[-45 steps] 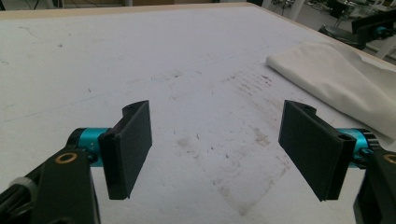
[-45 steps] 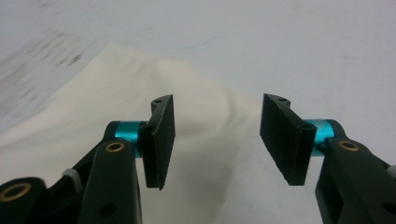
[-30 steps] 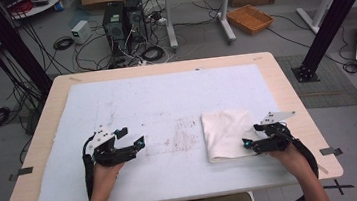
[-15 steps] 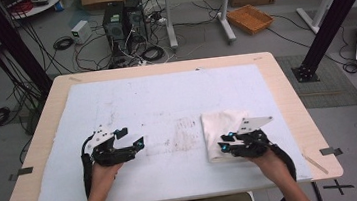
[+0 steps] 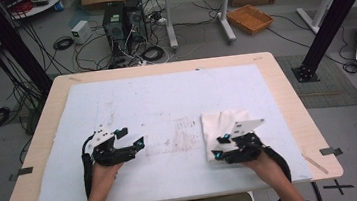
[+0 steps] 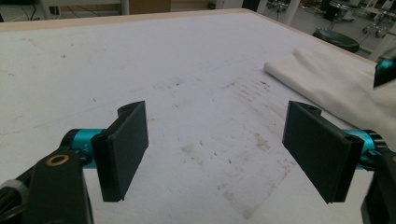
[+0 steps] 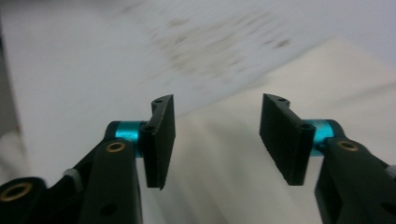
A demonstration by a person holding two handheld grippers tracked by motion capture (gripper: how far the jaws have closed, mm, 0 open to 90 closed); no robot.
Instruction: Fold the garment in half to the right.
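You are working on the folded white cloth [image 5: 224,128], which is lying on the white mat [image 5: 167,106] at about four o'clock from the table's centre. Your right gripper [image 5: 217,146] is sitting over the cloth's near-left part, around its seven o'clock corner. Its jaws have just been opening again after a squeeze and are standing apart, with cloth below them but nothing pinched between the pads. In the right gripper view the right gripper [image 7: 217,140] is hovering over pale fabric.

Your left gripper [image 5: 138,144] is resting at about eight o'clock from the table's centre, well apart from the cloth, jaws spread wide over bare, stained mat; in its own view the left gripper [image 6: 215,151] is gripping nothing, and the cloth [image 6: 336,79] is lying off at two o'clock.

I judge you are regrasping, seeking an edge to fold or unfold. The next move calls for lowering the pads onto one layer's edge and closing firmly.

The right gripper view is blurred, so layers and edges are hard to make out, and your hand is covering the cloth's near edge in the high view.
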